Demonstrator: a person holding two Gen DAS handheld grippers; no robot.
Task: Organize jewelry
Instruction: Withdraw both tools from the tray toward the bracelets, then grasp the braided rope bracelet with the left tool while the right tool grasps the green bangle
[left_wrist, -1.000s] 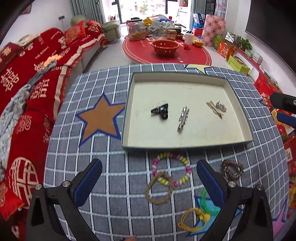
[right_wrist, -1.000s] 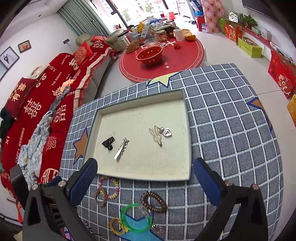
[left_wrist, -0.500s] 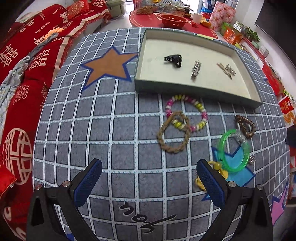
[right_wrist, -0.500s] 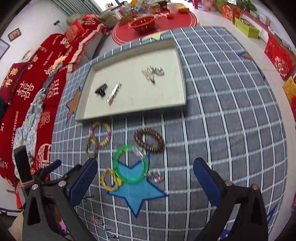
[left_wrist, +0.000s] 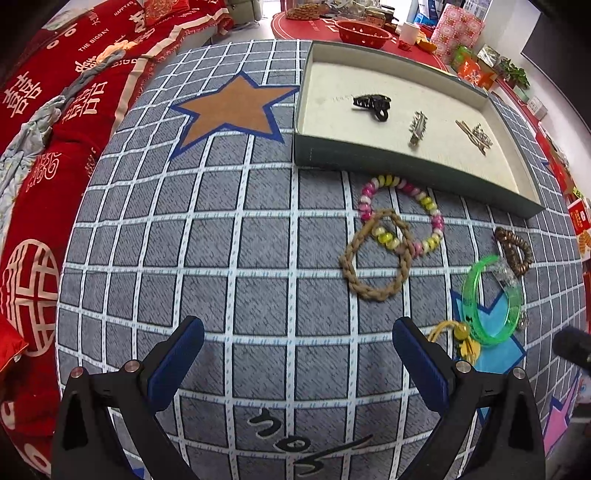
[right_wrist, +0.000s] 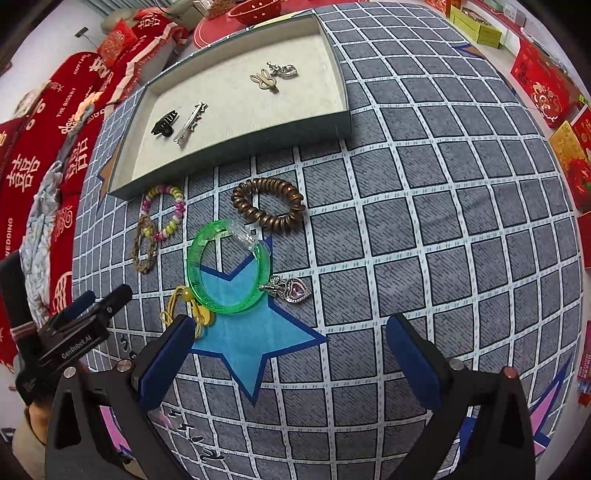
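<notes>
Grey checked cloth (left_wrist: 258, 240) over the table, orange star (left_wrist: 229, 107) near far-left edge. Left gripper (left_wrist: 297, 363) spread wide, blue pads bare, nothing held, low over near edge. Tray (left_wrist: 369, 158) at far edge, green wall, cream floor; inside, left to right: black claw clip (left_wrist: 373, 105), silver barrette (left_wrist: 417, 127), gold hairpin (left_wrist: 471, 134) touching a silver charm (left_wrist: 482, 134). Just in front of tray's near wall: beaded bracelet (left_wrist: 400, 214), pink/yellow/white, overlapped by tan braided band (left_wrist: 376, 258) on its near-left side. Further right: brown spiral hair tie (right_wrist: 267, 203) on bare cloth, close to clear segment of green bangle (right_wrist: 229, 266). Bangle lying flat, partly over blue star (right_wrist: 255, 339). Yellow cord charm (right_wrist: 188, 306) touching bangle's near-left rim; purple heart pendant (right_wrist: 291, 290) touching its near-right rim. Right gripper (right_wrist: 288, 358) also fully apart, empty, over blue star; left pad just beside the yellow cord, contact not clear. Right half of cloth bare. Red sofa throws (left_wrist: 55, 92) beyond left edge of table.
</notes>
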